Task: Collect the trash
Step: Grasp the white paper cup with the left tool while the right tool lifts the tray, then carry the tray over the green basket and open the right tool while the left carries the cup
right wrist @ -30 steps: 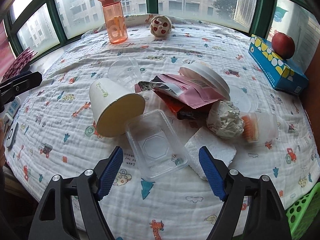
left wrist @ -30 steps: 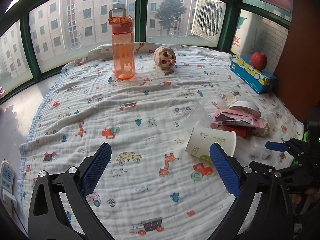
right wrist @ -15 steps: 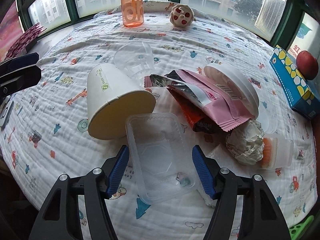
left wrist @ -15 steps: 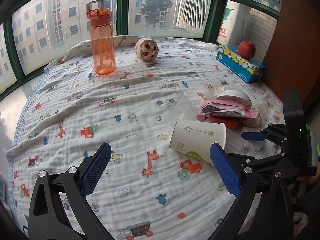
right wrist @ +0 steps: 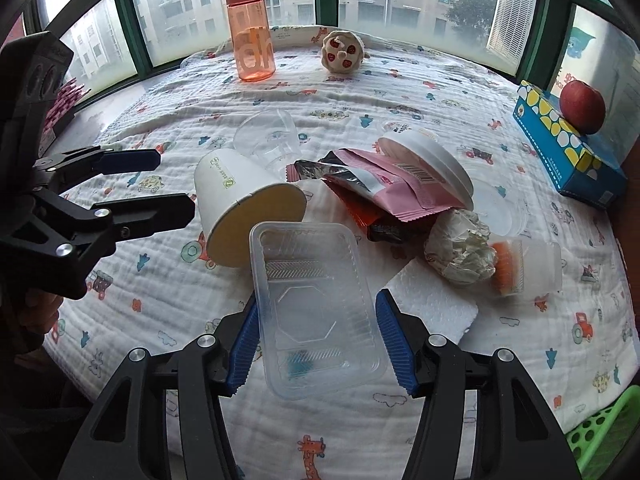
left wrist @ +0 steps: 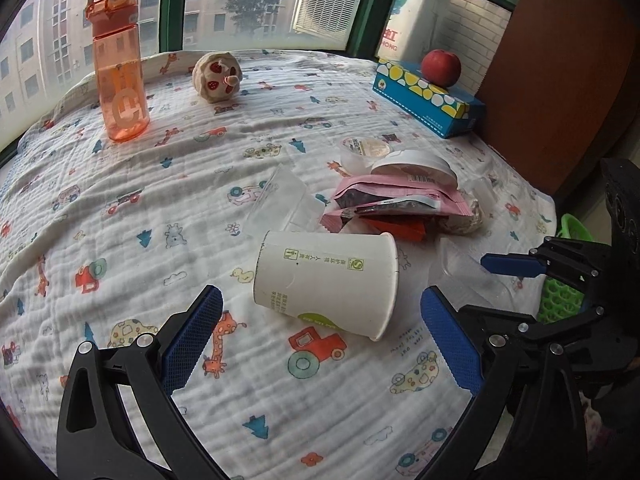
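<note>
Support surface: a white quilted cloth (right wrist: 400,92) printed with cartoon vehicles and animals. At far left an orange translucent water bottle (right wrist: 250,28) is stood upright; right of it a round beige plush toy (right wrist: 343,53) is laid. At far right a blue patterned tissue box (right wrist: 568,152) is placed. At centre a white paper cup (right wrist: 240,208) is seen on its side; near right, a white foam slab (right wrist: 436,304).

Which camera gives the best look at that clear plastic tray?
The right wrist view: the clear plastic tray fills the middle, between the right gripper's blue fingers. The left wrist view shows only a faint see-through edge of it.
</note>
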Available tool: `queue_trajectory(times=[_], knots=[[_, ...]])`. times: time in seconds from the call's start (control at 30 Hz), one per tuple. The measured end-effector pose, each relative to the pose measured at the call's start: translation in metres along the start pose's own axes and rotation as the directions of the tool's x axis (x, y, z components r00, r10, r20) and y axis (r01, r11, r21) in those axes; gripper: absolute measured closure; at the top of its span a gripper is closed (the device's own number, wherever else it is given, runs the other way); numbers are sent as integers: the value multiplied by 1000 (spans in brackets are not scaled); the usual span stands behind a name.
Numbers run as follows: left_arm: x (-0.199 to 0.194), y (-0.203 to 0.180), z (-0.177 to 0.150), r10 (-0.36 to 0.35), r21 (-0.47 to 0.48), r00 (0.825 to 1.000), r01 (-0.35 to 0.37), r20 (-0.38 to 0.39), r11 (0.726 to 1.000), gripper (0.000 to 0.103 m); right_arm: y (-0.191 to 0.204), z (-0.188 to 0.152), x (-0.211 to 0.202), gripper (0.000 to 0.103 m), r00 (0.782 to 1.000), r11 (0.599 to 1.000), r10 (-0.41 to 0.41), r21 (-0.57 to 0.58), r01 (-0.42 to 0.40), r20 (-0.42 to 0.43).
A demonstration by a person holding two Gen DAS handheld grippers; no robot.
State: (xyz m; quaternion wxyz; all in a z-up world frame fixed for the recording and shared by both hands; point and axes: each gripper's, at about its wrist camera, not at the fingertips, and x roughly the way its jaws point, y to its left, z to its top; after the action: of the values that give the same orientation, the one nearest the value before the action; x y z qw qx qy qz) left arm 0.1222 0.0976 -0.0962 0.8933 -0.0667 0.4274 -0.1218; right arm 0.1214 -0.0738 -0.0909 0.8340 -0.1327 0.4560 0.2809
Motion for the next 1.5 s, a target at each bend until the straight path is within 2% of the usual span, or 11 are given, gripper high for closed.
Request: queue_trajectory(times=[0.37, 0.63, 0.73, 0.8, 1.03, 1.17, 1.5], knots=[[26, 7, 5, -93, -13, 995, 93, -34, 996, 5, -18, -30, -47, 48, 997, 989, -26, 146, 16, 70], [39, 9, 5, -119, -21, 992, 118, -51, 993, 6, -24, -49, -62, 48, 995, 976, -48, 218, 29, 82], [39, 9, 4, -125, -18, 991, 124, -45, 992, 9, -26, -55, -67, 48, 994, 969, -55, 244, 32, 90], [38, 8, 3, -127, -14, 991, 127, -43, 992, 16, -28, -58, -71, 48, 994, 966, -64, 257, 37, 94], [23, 4, 0, -110, -10, 994, 110, -10, 994, 17, -35, -69, -87, 48, 989, 953, -96, 297, 58, 116], [4, -3, -1, -112, -5, 994, 112, 17, 994, 17, -45, -77, -101, 48, 981, 940, -141, 329, 91, 132], [-37, -60, 17, -173, 81, 981, 167, 83, 983, 17, -84, -110, -141, 48, 949, 868, -284, 456, 194, 138]])
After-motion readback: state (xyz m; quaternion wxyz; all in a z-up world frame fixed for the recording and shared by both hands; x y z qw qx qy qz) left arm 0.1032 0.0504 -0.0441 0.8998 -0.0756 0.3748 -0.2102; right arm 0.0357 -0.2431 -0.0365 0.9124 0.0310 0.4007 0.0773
